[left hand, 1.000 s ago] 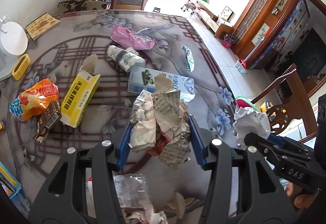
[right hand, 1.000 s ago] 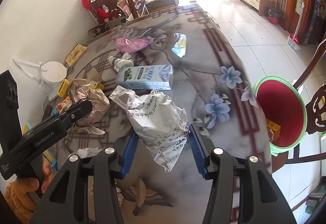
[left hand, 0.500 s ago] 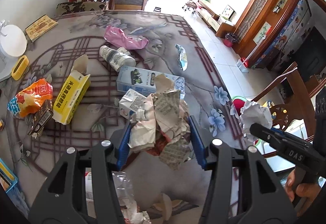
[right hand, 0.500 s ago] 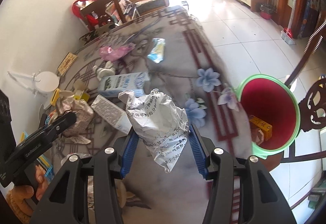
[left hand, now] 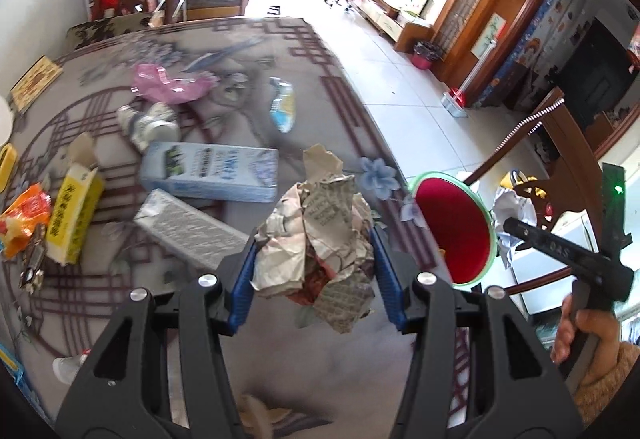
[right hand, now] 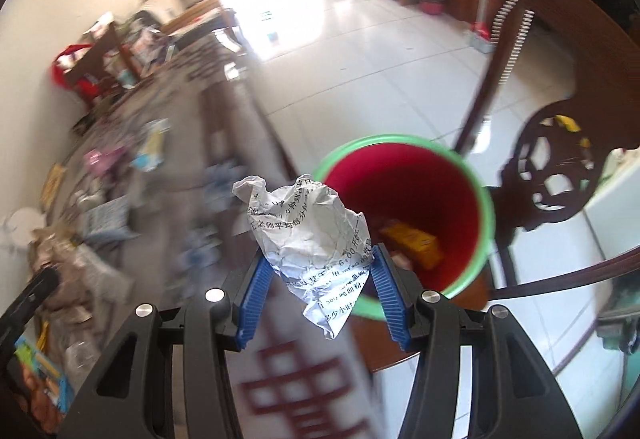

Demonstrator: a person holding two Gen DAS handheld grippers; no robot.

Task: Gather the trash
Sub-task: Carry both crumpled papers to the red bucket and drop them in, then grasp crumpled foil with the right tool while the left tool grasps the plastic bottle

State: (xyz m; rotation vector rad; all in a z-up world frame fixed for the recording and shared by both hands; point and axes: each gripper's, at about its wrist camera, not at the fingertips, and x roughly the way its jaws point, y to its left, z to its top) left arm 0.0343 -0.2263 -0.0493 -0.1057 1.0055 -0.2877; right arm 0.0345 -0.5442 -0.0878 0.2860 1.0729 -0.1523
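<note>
Holding one paper wad each, both claws are near the bin, so the job is partway done.

Lots is left on the worktop [left hand: 132, 319]. Going left to right in the left view: an orange bag [left hand: 22, 217], a yellow box [left hand: 74, 213], a grey carton [left hand: 188, 227], a crushed cup [left hand: 148, 123], a blue box [left hand: 210, 171], a pink bag [left hand: 168, 85] and a blue-white wrapper [left hand: 282, 107]. A bit more junk lies low by the near edge, too blurry to name.

Next, the left claw [left hand: 316, 259] is about half shut & pinches a brown newsprint wad [left hand: 316, 235] between its blue pads. It hangs over the worktop, not yet over the bin.

Right of that is the red bin [left hand: 454, 227] w/ a green rim, just past the worktop edge. Inside, a yellow box [right hand: 412, 243] already lies at the bottom, so some trash is in.

Farthest right, the right claw [right hand: 318, 279] is about half shut on a white paper wad [right hand: 308, 235]. The wad sits in front of the bin's near rim. I think it goes in first, then the left one.

Room to move: the bin mouth is wide & open on top. But a dark wood chair [right hand: 552, 175] stands close on the bin's right, and the worktop edge is tight on its left. Both claws are close together, so they could bump if they go at once.
</note>
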